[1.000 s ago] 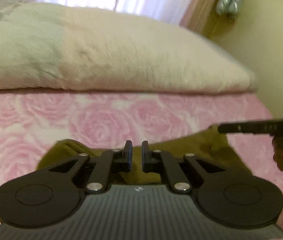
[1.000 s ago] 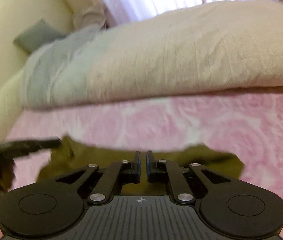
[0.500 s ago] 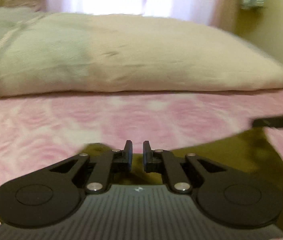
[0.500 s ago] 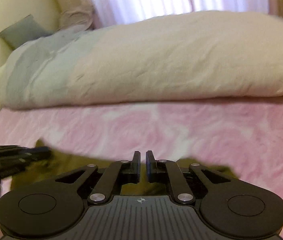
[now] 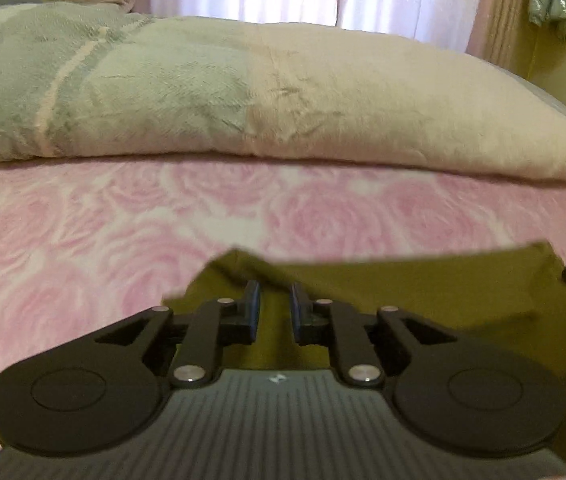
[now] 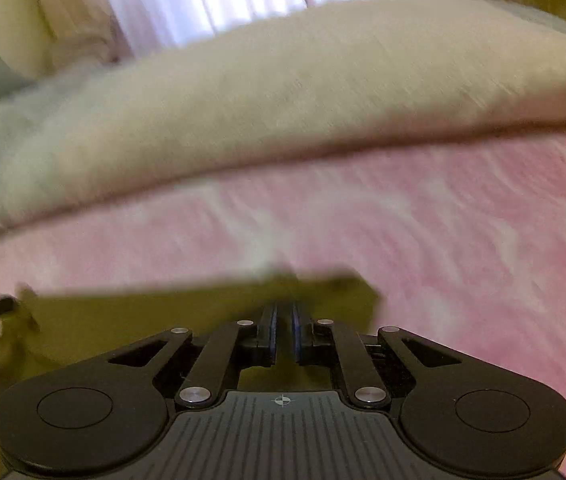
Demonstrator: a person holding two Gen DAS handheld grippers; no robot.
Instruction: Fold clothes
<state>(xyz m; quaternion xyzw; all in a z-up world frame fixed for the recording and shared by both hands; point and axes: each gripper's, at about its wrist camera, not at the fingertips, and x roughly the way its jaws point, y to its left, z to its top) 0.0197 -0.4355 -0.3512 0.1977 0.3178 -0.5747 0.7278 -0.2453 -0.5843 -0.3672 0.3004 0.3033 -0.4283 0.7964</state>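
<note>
Olive garment (image 5: 423,300) lies spread on the pink rose bedspread (image 5: 83,240) just under both my grippers, well short of the folded blanket (image 5: 283,92) across the bed's far side. My left gripper (image 5: 275,304) has just been easing its jaws apart; cloth sits between the pads, though whether they press it I cannot tell. My right gripper (image 6: 284,326) is clenched nearly closed on the garment's far edge, that view being blurred.
</note>
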